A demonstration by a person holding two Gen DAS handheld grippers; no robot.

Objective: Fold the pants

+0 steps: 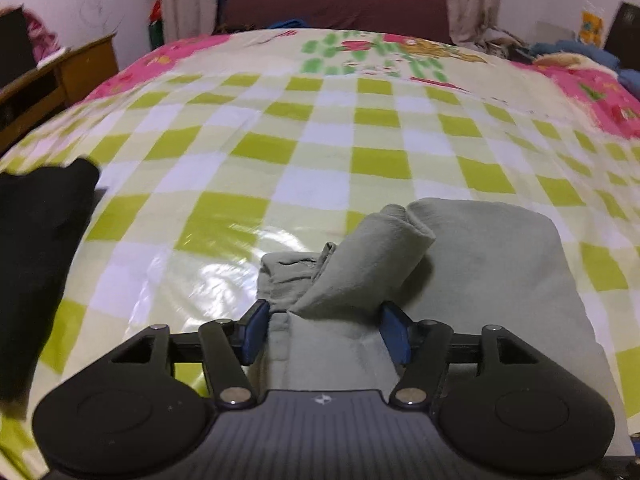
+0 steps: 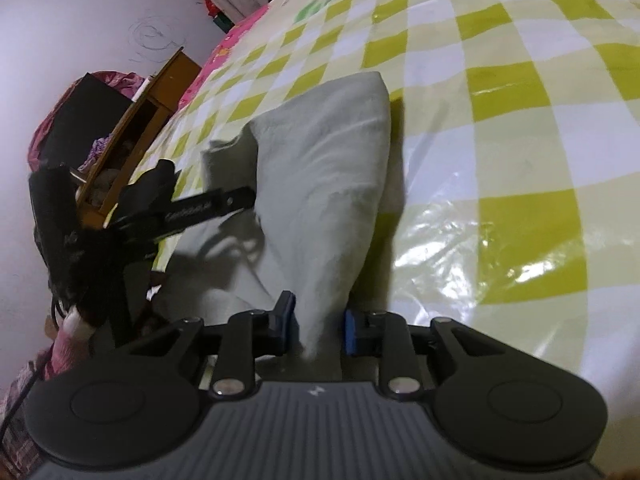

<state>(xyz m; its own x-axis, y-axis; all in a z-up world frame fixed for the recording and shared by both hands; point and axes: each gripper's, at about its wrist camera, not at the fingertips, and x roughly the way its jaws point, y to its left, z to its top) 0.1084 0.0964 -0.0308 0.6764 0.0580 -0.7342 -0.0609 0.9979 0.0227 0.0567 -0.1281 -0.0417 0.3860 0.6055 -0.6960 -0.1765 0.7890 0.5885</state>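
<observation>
- Tongs on the left [image 1: 326,330] stand wide, blue pads [image 1: 256,330] on either side of a bunched fold of the pale grey-green pants [image 1: 492,272]; the left pad touches the cloth edge, and the right pad sits just beside it without clearly pressing.
- Tongs on the right [image 2: 318,330] stand narrow, with a hanging fold of the pants [image 2: 320,184] between the blue pads [image 2: 351,332]; a thin gap shows on each side, so I cannot tell whether they pinch it.
- Cloth of the pants is soft, matte and fleecy, rolled into a thick tube at one end and flat in a broad layer beside it.
- Pants lie near the edge of the bed, on a glossy, crinkled plastic cover [image 1: 328,128] in a yellow-green and white check with pink borders.
- Both tools tilt downward toward the bed; in the right view, the left tool's black frame [image 2: 188,212] reaches in from the side to the pants.
- A black cloth [image 1: 36,240] lies at the left edge, and a wooden cabinet [image 1: 80,68] stands by the white wall.
</observation>
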